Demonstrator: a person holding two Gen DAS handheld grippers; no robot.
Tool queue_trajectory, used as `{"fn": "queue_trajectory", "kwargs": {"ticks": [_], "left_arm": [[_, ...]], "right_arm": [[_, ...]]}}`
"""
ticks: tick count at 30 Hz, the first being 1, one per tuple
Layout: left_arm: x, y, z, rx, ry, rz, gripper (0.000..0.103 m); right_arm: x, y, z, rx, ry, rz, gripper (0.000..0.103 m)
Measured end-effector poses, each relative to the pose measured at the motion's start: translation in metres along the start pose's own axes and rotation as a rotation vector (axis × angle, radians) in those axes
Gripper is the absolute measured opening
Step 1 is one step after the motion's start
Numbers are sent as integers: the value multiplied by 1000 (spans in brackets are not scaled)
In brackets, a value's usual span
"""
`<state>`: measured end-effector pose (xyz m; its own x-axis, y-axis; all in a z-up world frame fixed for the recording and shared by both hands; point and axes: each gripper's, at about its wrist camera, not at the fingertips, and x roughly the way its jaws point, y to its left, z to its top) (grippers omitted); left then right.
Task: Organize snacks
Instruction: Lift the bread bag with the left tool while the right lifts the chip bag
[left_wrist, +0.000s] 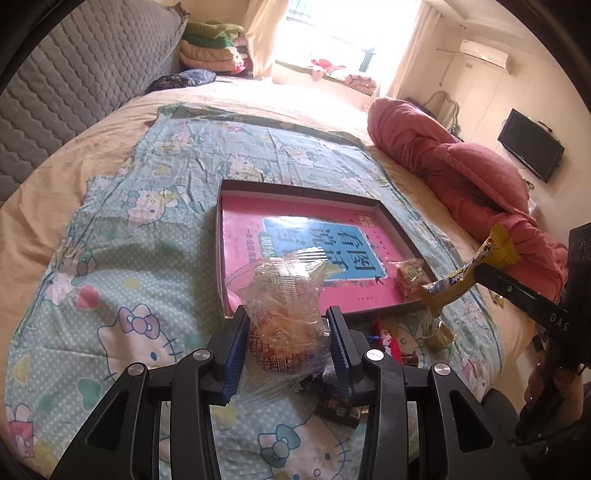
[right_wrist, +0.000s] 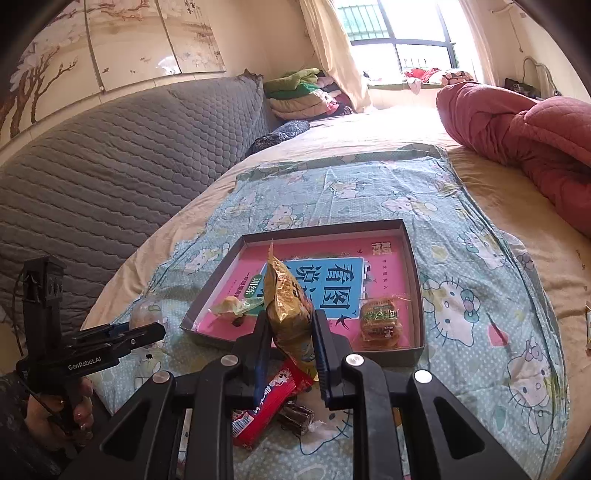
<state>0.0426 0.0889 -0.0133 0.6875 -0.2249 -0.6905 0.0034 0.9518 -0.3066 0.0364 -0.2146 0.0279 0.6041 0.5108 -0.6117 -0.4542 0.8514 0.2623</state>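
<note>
on a bed spread with a cartoon-cat sheet (right_wrist: 461, 258), a person sorting snacks holds a wrapped item in each claw above the near edge of a shallow box (right_wrist: 413, 266) lined with a pink and blue book cover. the left gripper (left_wrist: 290, 332) stands partly open, its pads pressed on a clear-wrapped pastry (left_wrist: 284, 295) lifted off the sheet. the right gripper (right_wrist: 288, 336) is squeezed nearly shut on a gold snack packet (right_wrist: 286, 299), held upright before the box.

the job looks under way, not finished. in the right wrist view two snacks already lie in the box: a round orange-wrapped cake (right_wrist: 380, 321) in the near right corner and a small pale green-wrapped piece (right_wrist: 236, 306) at the near left. still outside, on the sheet just near of the box, lie a red packet (right_wrist: 266, 402) and a dark-wrapped sweet (right_wrist: 295, 415); another small wrapper (right_wrist: 588, 328) shows at the far right edge of the bed.

around the work, a rolled pink quilt (right_wrist: 524, 129) lies to the right, a grey quilted headboard (right_wrist: 110, 166) to the left, folded bedding (right_wrist: 299, 92) by the window. nothing appears to block the box; its raised rim is the only thing the two held snacks must clear.
</note>
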Motion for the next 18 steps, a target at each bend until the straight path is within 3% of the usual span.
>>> {"fn": "queue_trajectory", "kwargs": {"ticks": [18], "left_arm": [[33, 1, 23, -15, -38, 23, 43]], "right_arm": [[5, -6, 18, 66, -45, 15, 22]]}}
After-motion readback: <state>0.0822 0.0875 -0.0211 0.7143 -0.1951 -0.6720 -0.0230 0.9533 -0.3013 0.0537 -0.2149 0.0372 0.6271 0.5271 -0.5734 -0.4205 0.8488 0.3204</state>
